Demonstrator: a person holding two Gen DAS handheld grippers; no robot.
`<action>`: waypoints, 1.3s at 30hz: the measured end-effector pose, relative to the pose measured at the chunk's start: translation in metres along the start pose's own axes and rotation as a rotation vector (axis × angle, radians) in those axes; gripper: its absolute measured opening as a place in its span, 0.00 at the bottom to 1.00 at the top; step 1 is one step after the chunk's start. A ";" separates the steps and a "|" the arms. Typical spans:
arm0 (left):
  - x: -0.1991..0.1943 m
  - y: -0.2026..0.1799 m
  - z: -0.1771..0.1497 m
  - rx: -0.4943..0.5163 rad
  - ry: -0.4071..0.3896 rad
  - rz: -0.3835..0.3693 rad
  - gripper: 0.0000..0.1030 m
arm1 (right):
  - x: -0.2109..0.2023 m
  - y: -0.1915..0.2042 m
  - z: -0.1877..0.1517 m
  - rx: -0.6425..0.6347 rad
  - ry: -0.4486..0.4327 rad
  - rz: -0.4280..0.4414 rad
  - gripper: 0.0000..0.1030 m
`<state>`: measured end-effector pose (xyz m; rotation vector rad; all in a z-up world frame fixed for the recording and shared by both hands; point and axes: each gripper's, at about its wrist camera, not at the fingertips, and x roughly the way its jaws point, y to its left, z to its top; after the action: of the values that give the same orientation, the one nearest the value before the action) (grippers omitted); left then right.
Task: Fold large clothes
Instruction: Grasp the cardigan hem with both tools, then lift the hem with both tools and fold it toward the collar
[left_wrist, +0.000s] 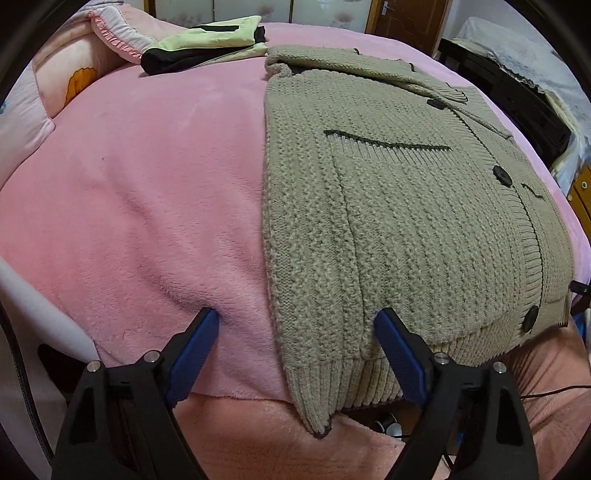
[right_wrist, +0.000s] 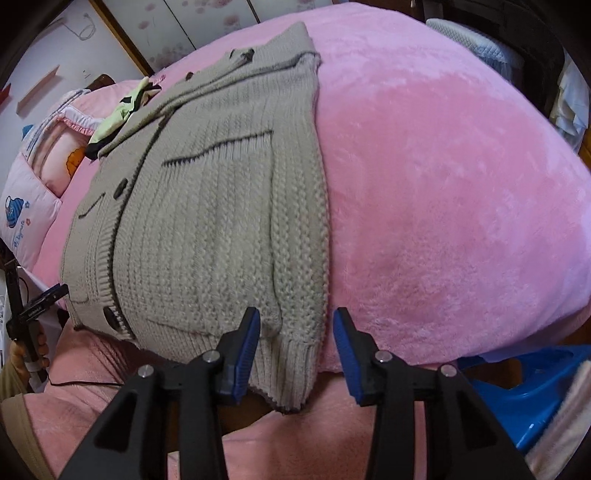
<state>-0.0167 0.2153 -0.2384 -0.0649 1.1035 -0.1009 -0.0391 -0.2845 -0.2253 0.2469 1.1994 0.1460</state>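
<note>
The cardigan (left_wrist: 399, 221), a chunky beige knit with dark buttons and dark-edged pockets, lies flat and partly folded on the bed (left_wrist: 140, 206), filling the right half of the left wrist view and the centre-left of the right wrist view (right_wrist: 207, 221). Its ribbed hem hangs over the bed's near edge at the bottom of both frames. The bed's pink fleece cover spreads across the left of the left view and the right of the right view (right_wrist: 461, 206). A pink quilted pillow (left_wrist: 40, 99) sits at the upper left, beside a folded pale green and black garment (left_wrist: 207, 42) near the top. The left gripper (left_wrist: 295, 321) has its jaws spread wide over the cardigan's left edge, gripping nothing. The right gripper (right_wrist: 297, 321) likewise has its jaws spread, straddling the cardigan's lower right corner.
</note>
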 end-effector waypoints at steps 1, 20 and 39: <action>0.001 0.001 0.000 -0.003 0.001 -0.008 0.83 | 0.004 0.000 -0.001 0.002 0.005 0.006 0.40; 0.019 -0.004 0.004 -0.057 0.082 -0.111 0.58 | 0.019 -0.002 0.000 0.023 0.017 0.095 0.22; -0.021 -0.031 0.039 -0.194 0.088 -0.236 0.10 | -0.031 0.024 0.010 -0.139 -0.096 0.114 0.10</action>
<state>0.0073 0.1865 -0.1987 -0.3679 1.1883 -0.2091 -0.0404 -0.2695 -0.1878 0.1982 1.0750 0.3126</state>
